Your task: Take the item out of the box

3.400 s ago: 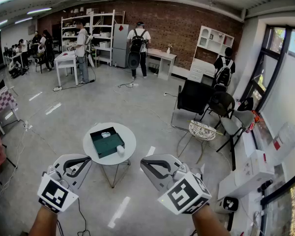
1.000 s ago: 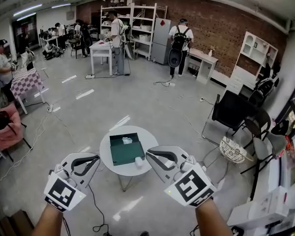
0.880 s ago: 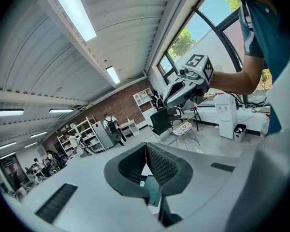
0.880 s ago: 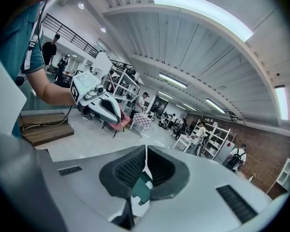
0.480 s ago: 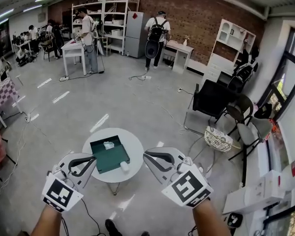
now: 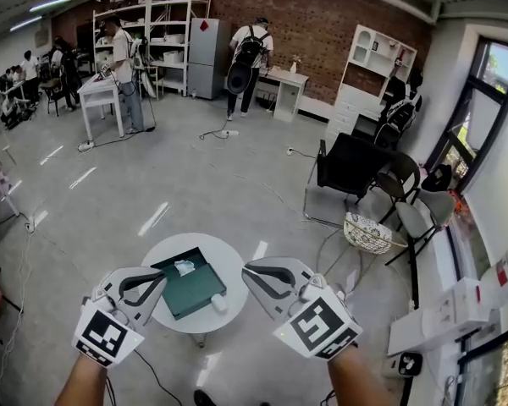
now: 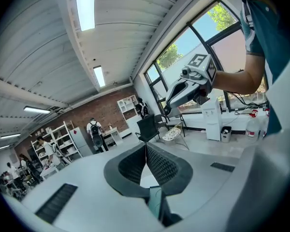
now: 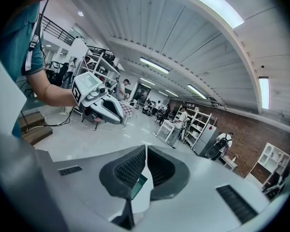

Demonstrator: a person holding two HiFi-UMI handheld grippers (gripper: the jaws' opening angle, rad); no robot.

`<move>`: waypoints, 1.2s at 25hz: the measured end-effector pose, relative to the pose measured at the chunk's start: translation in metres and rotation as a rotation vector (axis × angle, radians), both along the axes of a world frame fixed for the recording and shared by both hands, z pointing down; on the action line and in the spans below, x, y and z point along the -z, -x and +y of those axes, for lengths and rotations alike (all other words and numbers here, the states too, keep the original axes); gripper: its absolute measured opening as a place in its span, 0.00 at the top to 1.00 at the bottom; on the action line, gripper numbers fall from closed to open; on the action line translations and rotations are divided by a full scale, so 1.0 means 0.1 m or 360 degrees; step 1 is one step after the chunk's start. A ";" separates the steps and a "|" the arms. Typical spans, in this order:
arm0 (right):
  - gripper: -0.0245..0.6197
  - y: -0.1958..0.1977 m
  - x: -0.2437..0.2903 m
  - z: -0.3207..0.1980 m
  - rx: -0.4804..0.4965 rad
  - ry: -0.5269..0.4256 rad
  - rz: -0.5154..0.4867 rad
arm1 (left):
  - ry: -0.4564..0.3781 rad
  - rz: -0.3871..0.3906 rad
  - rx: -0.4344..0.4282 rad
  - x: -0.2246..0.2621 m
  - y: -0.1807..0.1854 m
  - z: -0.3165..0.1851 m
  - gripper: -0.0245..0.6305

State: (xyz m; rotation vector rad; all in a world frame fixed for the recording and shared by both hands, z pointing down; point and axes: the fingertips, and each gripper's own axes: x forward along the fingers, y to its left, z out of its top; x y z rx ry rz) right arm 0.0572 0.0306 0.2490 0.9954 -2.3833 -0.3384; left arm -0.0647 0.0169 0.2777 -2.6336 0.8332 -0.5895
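Observation:
A dark green open box (image 6: 189,282) lies on a small round white table (image 6: 159,257) well below and ahead of me. Inside it, at the far end, rests a small white item (image 6: 184,266). Another small white object (image 6: 218,303) sits on the table by the box's near right corner. My left gripper (image 6: 159,279) (image 7: 146,146) is held up in the air at the table's left, shut and empty. My right gripper (image 6: 247,271) (image 8: 145,149) hovers at the table's right, also shut with nothing in it. Neither touches the box.
A black chair (image 6: 349,167), a wicker stool (image 6: 368,233) and grey chairs (image 6: 415,216) stand to the right. White cartons (image 6: 457,309) line the right wall. People with backpacks (image 6: 247,53) work by desks and shelves (image 6: 165,45) at the brick back wall. Cables trail on the floor.
The head view has swung, so the table and box sit a little lower in the picture. Both grippers stay raised and shut in about the same places.

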 end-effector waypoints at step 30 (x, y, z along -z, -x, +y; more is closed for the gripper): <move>0.90 1.46 0.11 -1.90 0.0412 -0.0013 -0.0024 | 0.0000 -0.0018 0.0310 0.05 1.24 -1.51 0.93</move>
